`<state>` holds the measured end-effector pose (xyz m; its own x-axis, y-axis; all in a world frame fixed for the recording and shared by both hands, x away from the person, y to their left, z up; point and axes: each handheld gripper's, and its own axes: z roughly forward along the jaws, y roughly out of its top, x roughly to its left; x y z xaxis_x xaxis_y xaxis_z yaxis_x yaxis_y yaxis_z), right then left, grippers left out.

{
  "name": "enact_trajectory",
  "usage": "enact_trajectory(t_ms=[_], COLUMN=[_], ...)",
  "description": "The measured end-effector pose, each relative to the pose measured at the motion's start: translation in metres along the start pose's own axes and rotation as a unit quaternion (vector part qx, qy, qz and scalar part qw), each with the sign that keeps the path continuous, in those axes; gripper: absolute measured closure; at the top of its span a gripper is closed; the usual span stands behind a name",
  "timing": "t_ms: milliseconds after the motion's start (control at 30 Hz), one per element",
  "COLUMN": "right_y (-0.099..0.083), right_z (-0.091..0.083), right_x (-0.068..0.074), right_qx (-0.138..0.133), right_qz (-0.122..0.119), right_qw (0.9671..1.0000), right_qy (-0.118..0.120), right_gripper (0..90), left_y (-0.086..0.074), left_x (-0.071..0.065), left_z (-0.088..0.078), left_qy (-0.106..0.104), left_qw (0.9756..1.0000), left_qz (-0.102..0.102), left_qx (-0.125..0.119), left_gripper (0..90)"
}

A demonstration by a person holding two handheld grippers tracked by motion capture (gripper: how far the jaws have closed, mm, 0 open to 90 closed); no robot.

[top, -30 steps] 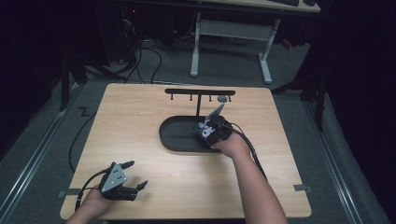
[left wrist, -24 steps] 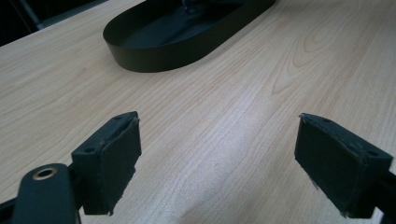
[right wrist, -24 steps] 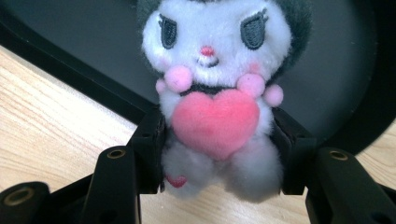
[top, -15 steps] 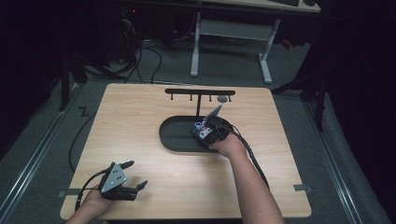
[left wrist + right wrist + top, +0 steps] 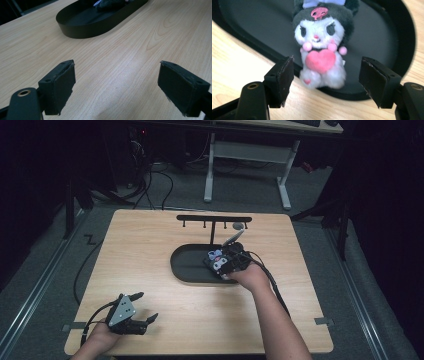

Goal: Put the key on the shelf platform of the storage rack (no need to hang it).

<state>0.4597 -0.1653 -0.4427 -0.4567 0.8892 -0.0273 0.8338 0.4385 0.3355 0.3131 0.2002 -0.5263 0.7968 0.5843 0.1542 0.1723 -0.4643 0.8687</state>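
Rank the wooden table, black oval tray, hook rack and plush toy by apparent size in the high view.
1. Wooden table
2. Black oval tray
3. Hook rack, long but thin
4. Plush toy, smallest, partly hidden by the right tongs

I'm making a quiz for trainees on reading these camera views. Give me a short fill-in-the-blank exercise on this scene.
1. The plush toy holds a pink ____ on its chest.
2. The toy lies in a black oval ____.
3. The right gripper has its jaws ____, either side of the toy without pressing it.
4. The left gripper hovers over the bare wooden ____.

Missing words: heart; tray; open; table
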Motion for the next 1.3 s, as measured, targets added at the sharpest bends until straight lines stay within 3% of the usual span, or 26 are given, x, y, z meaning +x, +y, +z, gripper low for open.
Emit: enact_trajectory(t_ms=[333, 533, 600, 633, 667, 700, 800, 833, 933, 967, 1000, 1033, 1067, 1133, 1200, 1300], right_y=[-0.039, -0.082, -0.097, -0.108, -0.119, -0.127, -0.157, -0.167, -0.203, -0.207, -0.209, -0.215, -0.218, -0.217, -0.215, -0.212], right_z=[-0.019, -0.017, -0.015, -0.013, -0.01, -0.009, -0.002, -0.001, 0.001, -0.001, -0.004, -0.006, -0.006, -0.005, -0.003, -0.001], right_x=[-0.007, -0.01, -0.009, -0.005, -0.002, 0.0, 0.005, 0.007, 0.011, 0.012, 0.013, 0.013, 0.013, 0.013, 0.013, 0.015], right_qx=[-0.065, -0.123, -0.153, -0.177, -0.191, -0.202, -0.248, -0.262, -0.317, -0.302, -0.297, -0.314, -0.317, -0.302, -0.301, -0.3], right_qz=[0.002, 0.017, 0.012, 0.01, 0.007, 0.011, 0.031, 0.035, 0.04, 0.025, 0.017, 0.012, 0.019, 0.025, 0.021, 0.023], right_qw=[0.9978, 0.9922, 0.9881, 0.9837, 0.9808, 0.9786, 0.9678, 0.9638, 0.9455, 0.9511, 0.953, 0.9466, 0.9451, 0.9503, 0.9501, 0.9505], right_qy=[0.008, 0.009, -0.005, -0.029, -0.037, -0.038, -0.029, -0.034, -0.064, -0.058, -0.056, -0.072, -0.075, -0.07, -0.08, -0.078], right_gripper=[27.7, 24.4, 20.7, 20.2, 19.7, 18.4, 15.7, 15.6, 15.7, 15.5, 15.1, 15.2, 15.2, 15.2, 15.2, 15.2], left_y=[0.0, 0.0, 0.0, 0.0, 0.0, 0.0, 0.0, 0.0, 0.0, 0.001, 0.001, 0.001, 0.001, 0.001, 0.001, 0.0], left_x=[0.0, 0.001, 0.001, 0.001, 0.001, 0.002, 0.003, 0.003, 0.003, 0.003, 0.003, 0.003, 0.003, 0.004, 0.004, 0.003], left_z=[0.001, 0.001, 0.001, 0.0, 0.0, 0.0, 0.0, 0.0, 0.001, 0.002, 0.002, 0.002, 0.002, 0.002, 0.002, 0.001], left_qy=[0.001, 0.003, 0.003, 0.004, 0.005, 0.005, 0.005, 0.004, 0.0, 0.0, -0.002, -0.004, -0.005, -0.005, -0.007, -0.009], left_qw=[1.0, 1.0, 1.0, 1.0, 1.0, 0.9999, 0.9999, 0.9999, 0.9999, 0.9999, 0.9999, 0.9999, 0.9999, 0.9999, 0.9999, 0.9999], left_qz=[0.001, -0.001, -0.003, -0.006, -0.007, -0.01, -0.015, -0.016, -0.013, -0.011, -0.01, -0.01, -0.011, -0.014, -0.013, -0.008], left_qx=[0.003, 0.004, 0.003, 0.001, 0.0, -0.002, -0.003, -0.003, 0.003, 0.006, 0.006, 0.005, 0.005, 0.005, 0.004, 0.002], left_gripper=[15.5, 15.5, 15.5, 15.5, 15.5, 15.5, 15.5, 15.5, 15.5, 15.5, 15.5, 15.5, 15.5, 15.5, 15.5, 15.5])
